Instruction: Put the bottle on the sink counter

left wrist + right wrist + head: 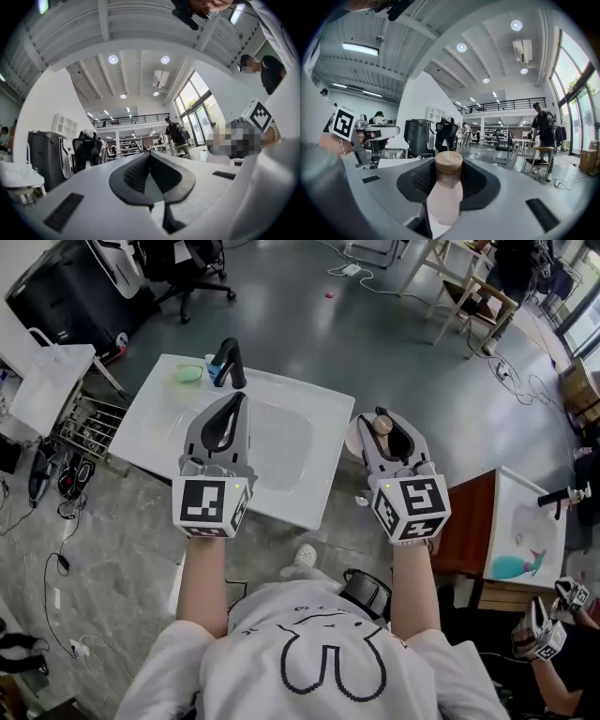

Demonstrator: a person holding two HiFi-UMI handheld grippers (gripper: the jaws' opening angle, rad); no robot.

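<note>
A pale pink bottle (443,201) with a tan cap stands upright between the dark pads of my right gripper (449,171), which is shut on it. In the head view this gripper (392,432) and the bottle's cap (382,425) hang over the floor just right of the white sink counter (164,423). My left gripper (232,413) hovers over the counter near the basin, behind the black faucet (228,362). Its jaws (150,157) meet at the tips with nothing between them.
A green dish (189,373) lies beside the faucet. A wire rack (89,423) stands left of the counter. At the right are a wooden cabinet (469,521) and a second white sink (530,521). Another person's grippers (544,634) show at lower right. Cables lie on the floor.
</note>
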